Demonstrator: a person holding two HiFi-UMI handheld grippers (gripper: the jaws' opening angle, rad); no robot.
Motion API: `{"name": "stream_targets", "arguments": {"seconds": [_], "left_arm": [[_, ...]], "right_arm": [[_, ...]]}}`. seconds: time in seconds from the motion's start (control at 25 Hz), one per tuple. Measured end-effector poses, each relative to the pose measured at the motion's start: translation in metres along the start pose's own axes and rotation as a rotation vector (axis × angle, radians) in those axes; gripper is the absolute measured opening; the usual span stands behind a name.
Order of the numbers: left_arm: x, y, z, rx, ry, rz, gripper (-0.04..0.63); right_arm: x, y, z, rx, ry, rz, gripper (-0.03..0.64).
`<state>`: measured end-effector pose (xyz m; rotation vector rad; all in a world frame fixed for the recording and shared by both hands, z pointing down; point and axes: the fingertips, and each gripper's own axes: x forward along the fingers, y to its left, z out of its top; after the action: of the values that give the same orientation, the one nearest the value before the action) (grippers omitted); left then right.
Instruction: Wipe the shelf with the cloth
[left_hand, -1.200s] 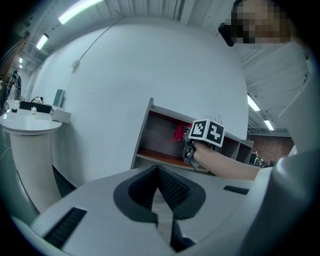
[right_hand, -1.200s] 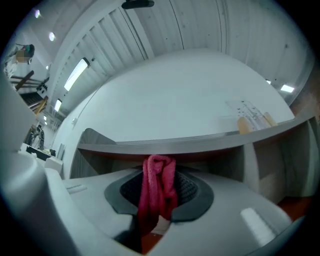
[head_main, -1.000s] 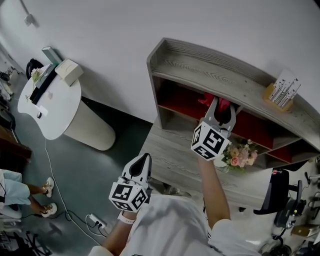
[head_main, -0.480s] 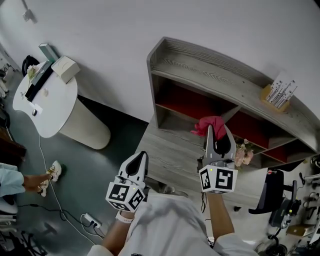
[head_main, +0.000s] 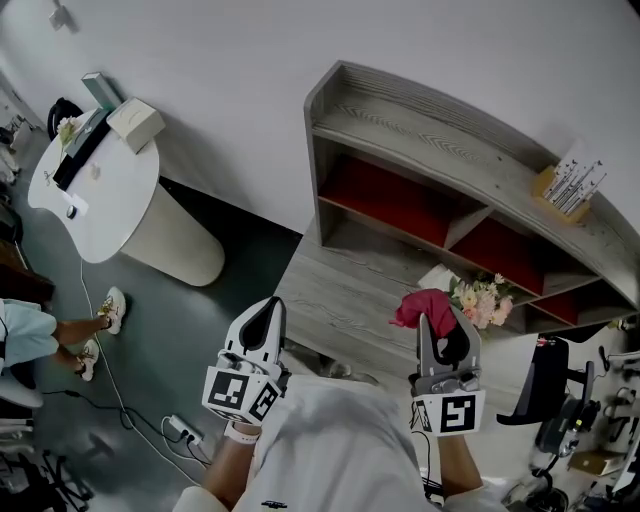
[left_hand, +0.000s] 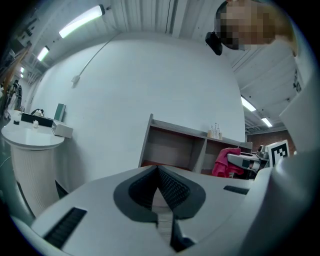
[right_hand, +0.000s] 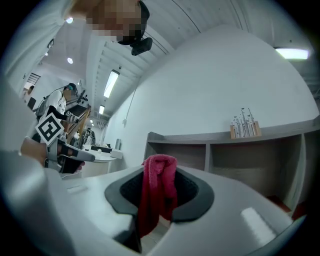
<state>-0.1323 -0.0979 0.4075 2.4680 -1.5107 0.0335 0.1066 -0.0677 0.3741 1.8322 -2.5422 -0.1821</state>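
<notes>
A grey wooden shelf unit (head_main: 400, 130) with red-backed compartments stands against the white wall; it also shows as the shelf (left_hand: 172, 145) and the shelf (right_hand: 225, 150) in the gripper views. My right gripper (head_main: 438, 322) is pulled back near my body, over the lower board, shut on a red cloth (head_main: 424, 306). The cloth (right_hand: 157, 192) hangs bunched between the jaws. My left gripper (head_main: 267, 318) is held low at the left of the shelf, shut on nothing. From the left gripper view the cloth (left_hand: 226, 161) shows at the right.
A bunch of pink flowers (head_main: 482, 300) stands on the lower board (head_main: 350, 300) just right of the cloth. A wooden holder with sticks (head_main: 570, 185) sits on the top board. A round white table (head_main: 100, 200) with boxes is at the left; a cable and power strip (head_main: 180, 432) lie on the floor.
My right gripper has drawn back out of the red middle compartment toward my body, carrying the red cloth with it. The left gripper has stayed low at the left.
</notes>
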Motion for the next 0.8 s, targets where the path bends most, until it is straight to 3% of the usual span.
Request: {"name": "stream_targets", "arguments": {"seconds": [0.2, 0.48, 0.8], "left_arm": [[-0.008, -0.009, -0.004, 0.039, 0.011, -0.016, 0.006], [-0.012, -0.021, -0.007, 0.043, 0.009, -0.017, 0.006], [-0.014, -0.022, -0.004, 0.04, -0.003, -0.01, 0.006]], "right_arm": [[-0.008, -0.006, -0.022, 0.06, 0.037, -0.04, 0.123], [-0.001, -0.001, -0.031, 0.116, 0.049, -0.016, 0.122], [0.008, 0.012, -0.029, 0.072, 0.062, 0.031, 0.122]]}}
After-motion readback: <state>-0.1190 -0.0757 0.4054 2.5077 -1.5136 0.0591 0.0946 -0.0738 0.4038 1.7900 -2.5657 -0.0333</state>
